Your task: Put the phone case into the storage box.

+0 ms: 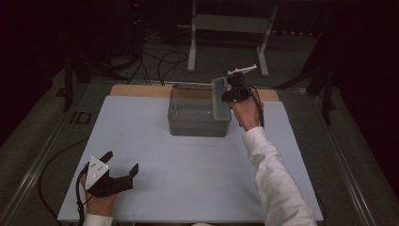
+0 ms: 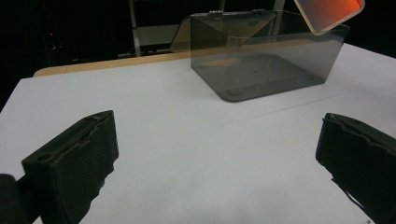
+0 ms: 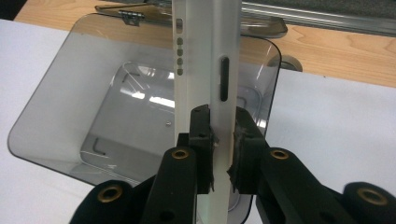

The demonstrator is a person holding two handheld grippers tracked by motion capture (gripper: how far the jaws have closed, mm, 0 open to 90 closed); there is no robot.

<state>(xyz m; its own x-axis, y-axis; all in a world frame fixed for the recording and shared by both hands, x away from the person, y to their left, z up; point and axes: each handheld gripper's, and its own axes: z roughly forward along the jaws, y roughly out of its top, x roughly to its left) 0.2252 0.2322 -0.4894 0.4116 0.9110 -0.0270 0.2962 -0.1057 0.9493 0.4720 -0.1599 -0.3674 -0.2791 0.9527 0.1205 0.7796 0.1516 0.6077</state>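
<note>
Left tool (image 1: 123,165): closest to the camera, resting low on the white tabletop (image 1: 188,174) with its jaws spread wide and nothing between them. It's well away from the action.

Right tool (image 3: 221,140): your jaws are pinched on the thin edge of a flat silver-white slab, phone-like with side slots and small dots (image 3: 208,56). Grip looks solid, pads on both faces.

Where the slab is: held on edge over the right end of the smoky transparent plastic box (image 1: 199,113), which sits at the far middle of the tabletop with its hinged lid flipped back.

Doing it well: I'd guess you're lowering it into the box, so keep it upright and centred between the walls, go down slowly, and don't let go until the bottom edge is resting on the floor of the box.

View differences: right gripper view gives you the grip and the slab's edge details; left gripper view catches an orange-lit face (image 2: 329,11) at the top corner; high view tells you where both hands are.
</note>
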